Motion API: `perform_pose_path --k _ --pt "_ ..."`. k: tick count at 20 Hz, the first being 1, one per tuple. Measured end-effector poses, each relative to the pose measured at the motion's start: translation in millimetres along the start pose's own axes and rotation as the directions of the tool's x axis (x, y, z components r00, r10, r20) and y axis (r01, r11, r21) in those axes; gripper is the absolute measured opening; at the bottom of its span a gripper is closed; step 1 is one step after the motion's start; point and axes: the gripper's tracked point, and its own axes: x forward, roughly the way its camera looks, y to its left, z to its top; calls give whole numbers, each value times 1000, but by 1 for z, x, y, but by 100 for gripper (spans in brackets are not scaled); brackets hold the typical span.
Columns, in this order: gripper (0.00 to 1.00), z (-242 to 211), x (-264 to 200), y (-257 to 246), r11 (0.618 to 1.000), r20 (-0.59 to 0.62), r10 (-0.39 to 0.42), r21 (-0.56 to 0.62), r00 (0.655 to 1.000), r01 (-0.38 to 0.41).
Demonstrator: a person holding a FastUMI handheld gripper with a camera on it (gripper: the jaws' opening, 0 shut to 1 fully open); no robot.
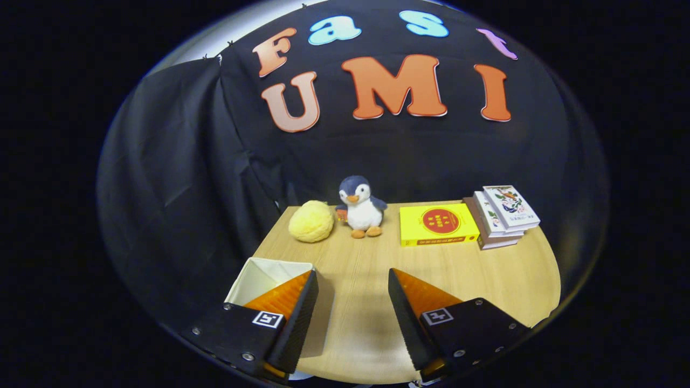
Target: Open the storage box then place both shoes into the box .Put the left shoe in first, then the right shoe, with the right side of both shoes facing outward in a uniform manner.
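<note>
The gripper [353, 280] hangs above the wooden table [372, 302] with its fingers spread wide and nothing between them. The white storage box [259, 277] sits at the table's near left corner, partly behind the left finger, its top open (the inside looks bare as far as it shows). Well beyond the fingers, along the table's far edge, stand a yellow plush ball [311, 221], a penguin toy [360, 207], a yellow book [437, 224] and a stack of books [501, 215].

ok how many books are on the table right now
4, though the stack may hide more. A yellow book lies flat beyond the open fingers, beside the penguin toy. Three books sit stacked on its other side.
</note>
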Motion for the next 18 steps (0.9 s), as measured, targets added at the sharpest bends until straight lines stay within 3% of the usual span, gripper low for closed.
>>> perform_pose_path --k 6,10,18 --pt "90 53 -33 -70 996 216 -91 19 972 89" --pt "90 81 -56 -112 989 338 -143 23 930 144" --pt "93 102 -78 -148 978 489 -185 2 852 211"
